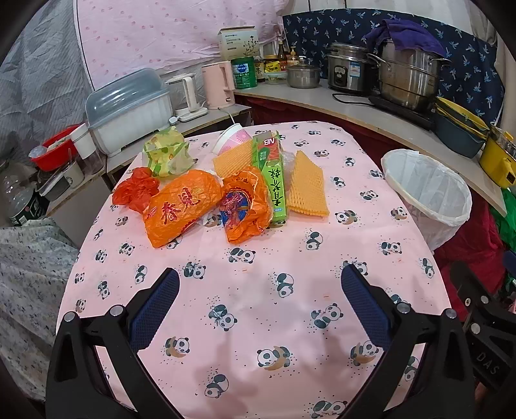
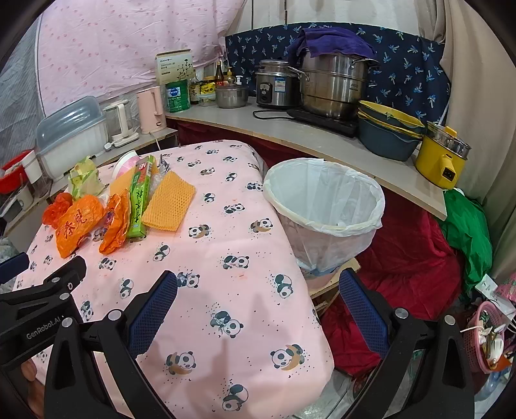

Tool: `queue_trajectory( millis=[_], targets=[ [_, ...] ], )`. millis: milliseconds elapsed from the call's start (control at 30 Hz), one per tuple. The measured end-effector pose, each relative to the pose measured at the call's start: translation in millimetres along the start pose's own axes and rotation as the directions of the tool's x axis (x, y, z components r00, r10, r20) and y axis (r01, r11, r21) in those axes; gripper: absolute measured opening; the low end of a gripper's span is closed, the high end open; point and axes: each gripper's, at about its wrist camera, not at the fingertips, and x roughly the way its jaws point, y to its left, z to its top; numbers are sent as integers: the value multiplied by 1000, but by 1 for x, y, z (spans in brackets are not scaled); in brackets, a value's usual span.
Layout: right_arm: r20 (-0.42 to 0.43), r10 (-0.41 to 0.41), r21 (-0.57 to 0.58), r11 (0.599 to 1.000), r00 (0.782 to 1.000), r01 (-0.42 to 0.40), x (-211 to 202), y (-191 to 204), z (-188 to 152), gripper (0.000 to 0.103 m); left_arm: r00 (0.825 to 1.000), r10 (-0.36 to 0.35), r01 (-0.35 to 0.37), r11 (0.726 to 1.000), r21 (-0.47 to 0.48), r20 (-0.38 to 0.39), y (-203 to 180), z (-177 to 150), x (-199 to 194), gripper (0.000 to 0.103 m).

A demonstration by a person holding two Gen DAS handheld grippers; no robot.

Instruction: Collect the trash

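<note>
Panda-print table (image 1: 258,322) in a cluttered kitchen corner, lined bin (image 2: 325,206) at its right edge. Trash pile (image 1: 209,193) lies well ahead of both grippers' empty, wide-apart jaws.

Ahead of the claw a pink panda tablecloth (image 1: 245,251) covers the table. Beyond it a curved counter (image 2: 322,138), blue patterned backing (image 2: 403,64) and pink sheet (image 1: 161,29).
</note>
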Motion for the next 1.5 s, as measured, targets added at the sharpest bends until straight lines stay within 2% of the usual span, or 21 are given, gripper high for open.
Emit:
queue_trajectory(
  millis=[1500],
  targets=[
    [2,-2,-3,1000,1000,2,-3,3,-3,96,1000,8,-8,1000,-9,0,4,-3,0,96]
  ],
)
